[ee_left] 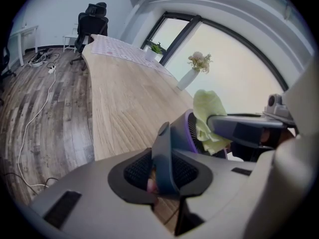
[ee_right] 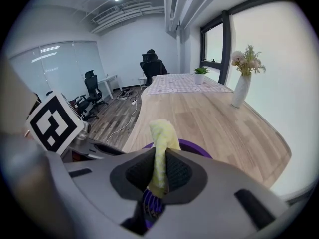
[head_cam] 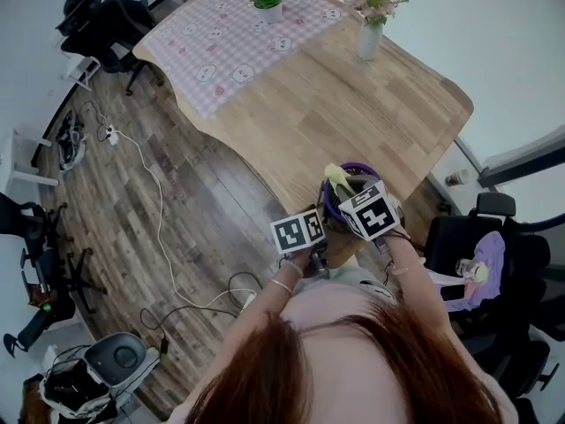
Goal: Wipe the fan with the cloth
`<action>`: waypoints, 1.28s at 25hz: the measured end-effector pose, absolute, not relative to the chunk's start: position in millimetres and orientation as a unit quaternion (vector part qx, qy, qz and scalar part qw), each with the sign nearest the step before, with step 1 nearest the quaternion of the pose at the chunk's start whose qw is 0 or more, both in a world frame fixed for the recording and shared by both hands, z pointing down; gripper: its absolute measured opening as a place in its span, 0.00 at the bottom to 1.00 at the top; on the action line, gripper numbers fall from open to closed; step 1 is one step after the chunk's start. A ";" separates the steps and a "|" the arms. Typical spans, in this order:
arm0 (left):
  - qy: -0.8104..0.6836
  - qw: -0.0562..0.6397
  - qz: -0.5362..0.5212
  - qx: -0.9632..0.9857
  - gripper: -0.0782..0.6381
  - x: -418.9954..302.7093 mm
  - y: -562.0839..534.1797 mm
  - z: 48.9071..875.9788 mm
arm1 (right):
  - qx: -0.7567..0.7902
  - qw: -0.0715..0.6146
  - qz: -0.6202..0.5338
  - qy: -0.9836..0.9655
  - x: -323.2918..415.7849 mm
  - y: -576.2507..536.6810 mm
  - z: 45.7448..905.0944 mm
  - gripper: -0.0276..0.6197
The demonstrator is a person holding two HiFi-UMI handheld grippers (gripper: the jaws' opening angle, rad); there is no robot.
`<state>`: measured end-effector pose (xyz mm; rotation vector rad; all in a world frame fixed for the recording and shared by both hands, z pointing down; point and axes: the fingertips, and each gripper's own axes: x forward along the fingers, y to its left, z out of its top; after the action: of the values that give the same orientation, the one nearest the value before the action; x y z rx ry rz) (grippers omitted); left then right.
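Observation:
A small purple fan (head_cam: 355,186) stands at the near edge of the wooden table (head_cam: 388,104). My left gripper (head_cam: 309,230) is shut on a dark blue-grey part of the fan (ee_left: 163,156), which sits upright between its pads. The fan's purple ring (ee_left: 188,133) lies just beyond. My right gripper (head_cam: 366,208) is shut on a yellow cloth (ee_right: 160,156), which rises as a folded strip from between its jaws. The cloth (ee_left: 209,114) rests over the top of the fan, and the fan's grille (ee_right: 149,205) shows below the right jaws.
On the far part of the table are a white vase of flowers (head_cam: 371,32), a potted plant (head_cam: 269,1) and a checked tablecloth (head_cam: 238,38). A white cable (head_cam: 159,228) runs over the floor at left. Black office chairs (head_cam: 110,25) stand beyond; another chair (head_cam: 481,254) is at right.

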<state>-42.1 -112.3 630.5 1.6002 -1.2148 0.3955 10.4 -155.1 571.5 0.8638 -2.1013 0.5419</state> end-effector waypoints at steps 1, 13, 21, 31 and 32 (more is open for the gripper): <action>-0.507 0.520 0.166 0.667 0.24 -42.5 -112.2 630.4 | 0.339 0.392 0.220 -0.827 12.2 -152.2 570.6 0.11; -0.509 0.520 0.168 0.666 0.24 -42.4 -114.2 631.6 | 0.277 0.432 0.273 -0.813 8.0 -107.0 588.7 0.11; -0.509 0.512 0.179 0.668 0.24 -41.4 -113.9 631.2 | 0.281 0.459 0.268 -0.799 6.6 -115.2 595.9 0.11; -0.512 0.499 0.197 0.671 0.22 -41.5 -111.7 631.8 | 0.272 0.463 0.260 -0.802 0.1 -118.1 596.3 0.11; -0.512 0.498 0.197 0.671 0.22 -41.5 -111.6 631.6 | 0.273 0.462 0.259 -0.803 -0.7 -119.1 595.9 0.11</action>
<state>-41.5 -111.6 631.6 1.6246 -1.2397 0.4764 -0.7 -119.1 595.9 0.6716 -1.9746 0.6366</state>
